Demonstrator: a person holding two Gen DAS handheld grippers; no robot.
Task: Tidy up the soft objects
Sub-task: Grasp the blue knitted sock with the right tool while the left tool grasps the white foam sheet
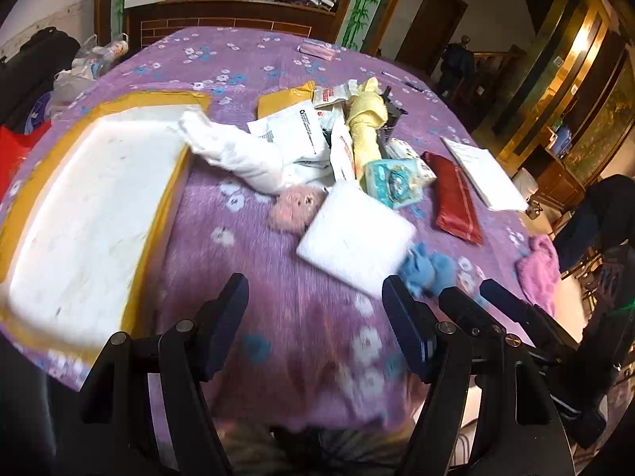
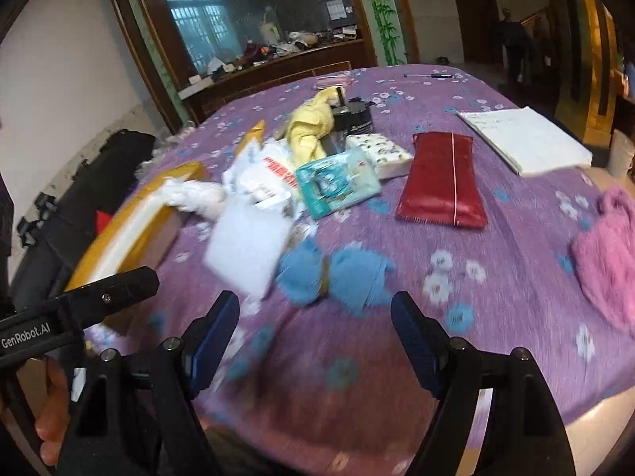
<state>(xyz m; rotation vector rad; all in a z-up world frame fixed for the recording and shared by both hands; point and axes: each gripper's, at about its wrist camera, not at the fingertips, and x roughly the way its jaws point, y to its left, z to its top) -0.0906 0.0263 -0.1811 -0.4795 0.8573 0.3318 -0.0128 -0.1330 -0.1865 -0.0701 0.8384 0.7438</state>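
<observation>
I'm hovering both grippers, left [image 1: 315,303] and right [image 2: 315,319], jaws wide and empty; I'm eyeing the blue sock bundle [image 2: 335,273] just ahead of right: light, squashy, so pinching its banded middle.

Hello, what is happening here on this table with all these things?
A person holds two grippers over a table covered in purple flowered cloth. Both the left gripper and the right gripper are open and hold nothing. A blue soft toy lies just ahead of the right gripper, near a white pad and a pink plush.
</observation>
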